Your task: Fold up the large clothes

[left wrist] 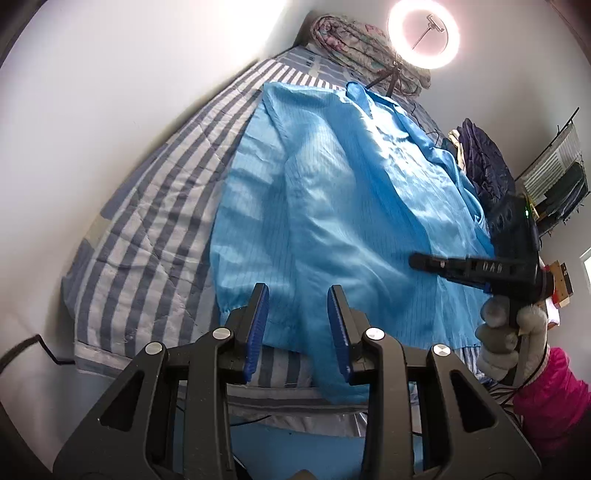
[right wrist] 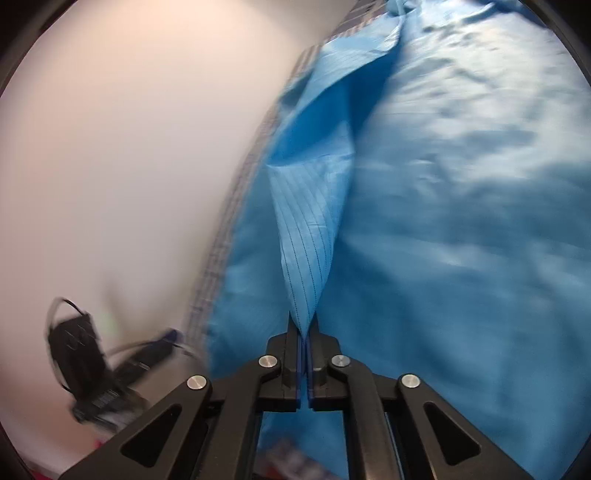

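My right gripper [right wrist: 303, 338] is pinched tight on a ridge of the blue coat [left wrist: 332, 206] lying on the striped bed [left wrist: 147, 229]. My left gripper [left wrist: 297, 325] is partly open, holding nothing. I should lift slowly and keep the cloth smooth.

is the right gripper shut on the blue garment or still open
Shut on it. The right gripper has its pads pressed together, pinching a ridge of the blue garment.

The striped bed [left wrist: 147, 236] lies bare between the white wall [left wrist: 110, 110] and the blue garment [left wrist: 332, 206], so a gripper could pass there. At the far end, folded quilts [left wrist: 354, 48] and a ring light [left wrist: 424, 35] (on a tripod) block the way; dark clothes [left wrist: 487, 166] crowd the right edge.
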### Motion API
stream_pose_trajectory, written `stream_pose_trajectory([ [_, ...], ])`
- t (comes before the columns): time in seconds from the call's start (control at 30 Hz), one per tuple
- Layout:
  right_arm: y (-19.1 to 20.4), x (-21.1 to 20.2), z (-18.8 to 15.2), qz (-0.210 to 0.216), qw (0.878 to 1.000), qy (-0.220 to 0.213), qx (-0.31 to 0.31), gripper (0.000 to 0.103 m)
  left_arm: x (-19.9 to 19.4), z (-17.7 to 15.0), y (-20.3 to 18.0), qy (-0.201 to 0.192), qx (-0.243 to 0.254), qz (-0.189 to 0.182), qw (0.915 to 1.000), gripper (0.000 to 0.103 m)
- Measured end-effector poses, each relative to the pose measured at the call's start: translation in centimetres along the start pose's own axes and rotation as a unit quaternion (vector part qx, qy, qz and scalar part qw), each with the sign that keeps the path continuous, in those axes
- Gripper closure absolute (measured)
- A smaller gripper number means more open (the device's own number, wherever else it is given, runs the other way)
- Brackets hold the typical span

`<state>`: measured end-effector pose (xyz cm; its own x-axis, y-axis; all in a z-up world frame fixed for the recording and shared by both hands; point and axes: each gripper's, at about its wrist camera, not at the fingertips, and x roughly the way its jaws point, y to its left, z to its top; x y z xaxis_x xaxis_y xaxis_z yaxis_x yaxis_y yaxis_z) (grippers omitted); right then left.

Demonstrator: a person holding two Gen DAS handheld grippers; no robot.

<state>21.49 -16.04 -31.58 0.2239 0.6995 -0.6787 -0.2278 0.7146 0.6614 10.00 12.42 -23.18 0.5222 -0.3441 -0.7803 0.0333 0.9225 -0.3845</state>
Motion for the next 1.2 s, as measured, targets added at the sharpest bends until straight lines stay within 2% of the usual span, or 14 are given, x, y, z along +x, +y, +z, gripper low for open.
stream_pose_trajectory([
  [0.1,0.0,-0.4,-0.9,-0.052,0.998,0.014,-0.03,0.09,0.6,-0.1,-0.1,0.009,-0.003,-0.001,1.0,0.07],
  [0.17,0.4,-0.8,-1.5,-0.073,0.996,0.016,-0.049,0.05,1.1,-0.2,-0.3,0.017,-0.002,-0.001,0.9999,0.07],
  [0.2,0.8,-1.2,-1.8,-0.079,0.995,0.012,-0.061,0.049,1.6,-0.3,-0.3,0.025,-0.003,-0.001,0.9997,0.07],
  [0.3,1.1,-0.7,-2.6,-0.081,0.993,0.026,-0.079,0.057,3.3,-0.8,-0.5,0.052,-0.007,-0.008,0.9986,0.07],
  [0.37,1.2,-0.3,-3.0,-0.08,0.993,0.039,-0.079,0.07,4.1,-1.2,-0.7,0.064,-0.012,-0.014,0.9978,0.07],
  [0.43,1.2,1.1,-2.8,-0.08,0.992,0.047,-0.08,0.079,5.1,-1.4,-1.0,0.073,-0.014,-0.016,0.9971,0.073],
  [0.47,1.1,1.4,-3.1,-0.079,0.992,0.051,-0.079,0.087,5.5,-1.4,-1.4,0.076,-0.008,-0.018,0.9969,0.082],
  [0.5,1.1,1.9,-3.3,-0.075,0.993,0.056,-0.076,0.09,5.8,-1.4,-1.9,0.076,0.002,-0.005,0.9971,0.103],
  [0.57,1.1,2.0,-3.5,-0.066,0.993,0.062,-0.07,0.1,5.7,-1.3,-2.6,0.06,0.015,0.015,0.998,0.103],
  [0.77,2.7,2.8,-3.7,-0.027,0.996,0.059,-0.063,0.103,1.6,-1.1,-2.7,-0.005,0.047,0.058,0.9972,0.103],
  [0.87,4.2,4.3,-3.9,0.0,0.996,0.067,-0.066,0.103,-0.4,-1.3,-1.6,-0.022,0.052,0.086,0.9947,0.103],
  [0.97,6.5,5.9,-4.4,0.005,0.992,0.082,-0.096,0.103,-0.4,-1.6,0.2,-0.011,0.037,0.111,0.9931,0.103],
  [1.07,7.6,8.2,-4.8,-0.015,0.988,0.099,-0.113,0.103,1.1,-1.9,1.5,0.018,0.024,0.123,0.992,0.103],
  [1.2,7.9,9.1,-4.4,-0.001,0.99,0.098,-0.098,0.103,0.2,-1.5,1.7,-0.002,0.019,0.132,0.991,0.103],
])
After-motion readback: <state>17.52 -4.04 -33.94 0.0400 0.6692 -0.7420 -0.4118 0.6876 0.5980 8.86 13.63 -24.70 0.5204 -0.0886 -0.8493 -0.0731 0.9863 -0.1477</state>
